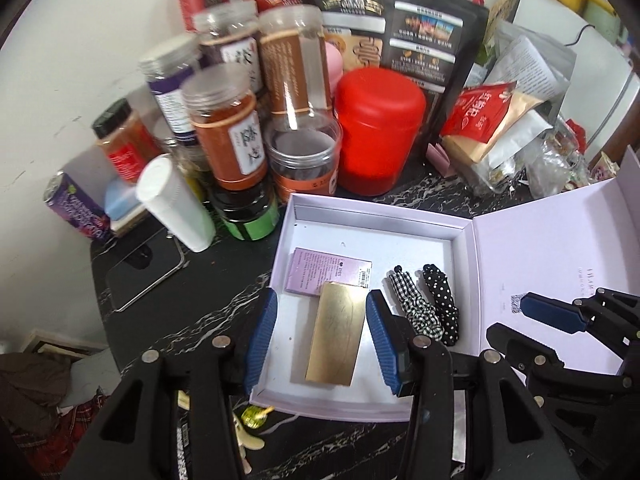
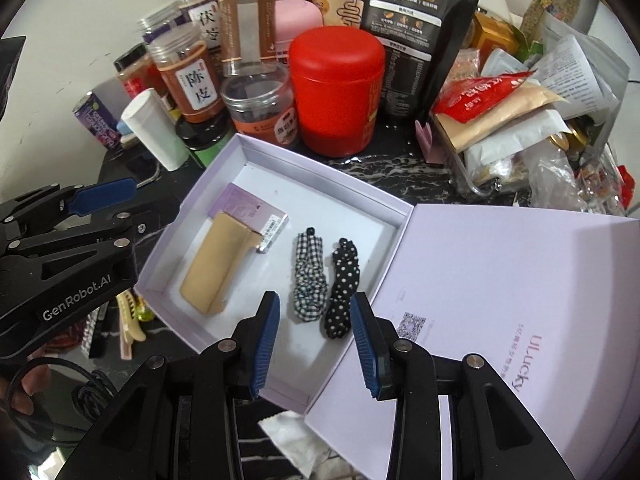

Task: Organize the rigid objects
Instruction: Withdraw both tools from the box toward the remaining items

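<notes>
Currently: lavender box, frame centre, lid open for filling; gold case overlapping purple carton, scrunchies alongside. Left gripper wide open, empty, straddling case; right gripper likewise empty.

Bare floor across the back of the open box, jars and red canister crowding its far rim — packets heaped far right, raised lid walling the right side
</notes>
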A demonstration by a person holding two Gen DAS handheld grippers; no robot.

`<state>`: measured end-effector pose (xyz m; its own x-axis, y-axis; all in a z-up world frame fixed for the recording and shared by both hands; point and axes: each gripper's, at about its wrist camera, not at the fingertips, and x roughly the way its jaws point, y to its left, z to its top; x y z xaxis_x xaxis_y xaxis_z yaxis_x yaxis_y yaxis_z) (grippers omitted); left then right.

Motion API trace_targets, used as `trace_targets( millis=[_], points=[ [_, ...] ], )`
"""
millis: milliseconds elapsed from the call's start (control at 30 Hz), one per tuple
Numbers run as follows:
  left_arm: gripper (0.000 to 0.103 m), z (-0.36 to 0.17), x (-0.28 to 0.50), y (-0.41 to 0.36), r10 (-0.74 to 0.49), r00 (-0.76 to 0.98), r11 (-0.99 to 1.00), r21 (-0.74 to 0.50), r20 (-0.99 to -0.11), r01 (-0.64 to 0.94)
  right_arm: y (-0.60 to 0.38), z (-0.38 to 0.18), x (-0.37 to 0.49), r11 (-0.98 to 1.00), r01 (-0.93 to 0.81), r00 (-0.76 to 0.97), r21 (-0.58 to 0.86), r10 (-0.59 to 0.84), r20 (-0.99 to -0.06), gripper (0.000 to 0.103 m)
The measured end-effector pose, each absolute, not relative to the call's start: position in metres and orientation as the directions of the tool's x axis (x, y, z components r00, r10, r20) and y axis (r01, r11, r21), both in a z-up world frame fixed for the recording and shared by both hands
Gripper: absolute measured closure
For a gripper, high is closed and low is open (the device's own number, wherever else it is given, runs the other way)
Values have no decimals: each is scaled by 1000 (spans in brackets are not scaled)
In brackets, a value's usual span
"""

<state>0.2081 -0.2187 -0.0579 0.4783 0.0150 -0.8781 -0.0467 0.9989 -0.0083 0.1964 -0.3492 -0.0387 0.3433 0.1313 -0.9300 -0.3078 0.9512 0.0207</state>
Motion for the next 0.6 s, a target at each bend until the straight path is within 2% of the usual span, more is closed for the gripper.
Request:
trace_targets(
  millis=[600],
  points=[
    [57, -5, 120, -181, 72, 559, 992, 0, -826, -127, -310, 5, 129, 920, -390, 395, 16, 184, -900, 66]
  ],
)
